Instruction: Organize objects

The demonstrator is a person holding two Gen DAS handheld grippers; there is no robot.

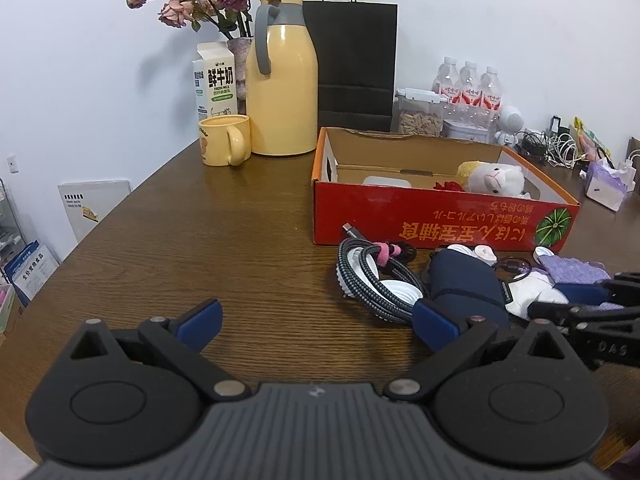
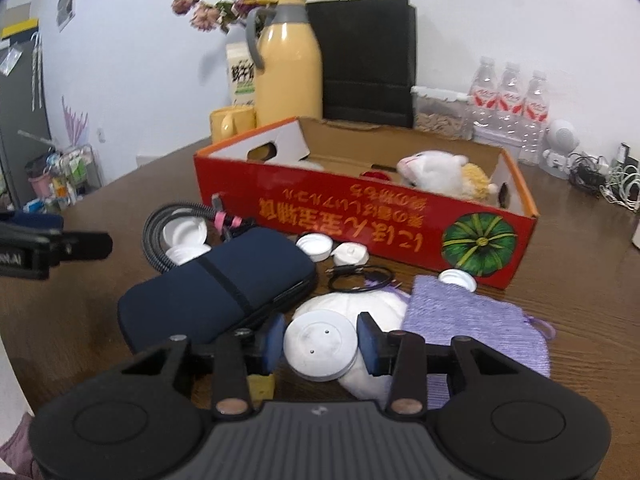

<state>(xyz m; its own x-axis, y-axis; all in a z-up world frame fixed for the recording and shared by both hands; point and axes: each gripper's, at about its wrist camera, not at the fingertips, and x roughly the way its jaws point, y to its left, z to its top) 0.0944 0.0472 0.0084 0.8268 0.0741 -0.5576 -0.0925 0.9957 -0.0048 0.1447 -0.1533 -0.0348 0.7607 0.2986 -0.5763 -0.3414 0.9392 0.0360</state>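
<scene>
I judge that I am at the grasping step: my right gripper (image 2: 320, 346) has its jaws on both sides of a white round lid (image 2: 320, 350) in the lower middle of the right wrist view, pinching it or very close to that; whether the pads really press I cannot tell. Next I must lift it and carry it to the red box (image 2: 360, 220) above, where a plush toy (image 2: 436, 172) already lies. My left gripper (image 1: 316, 326) hangs with jaws spread wide over the bare table (image 1: 200, 240). What lies under the lid is partly hidden.
</scene>
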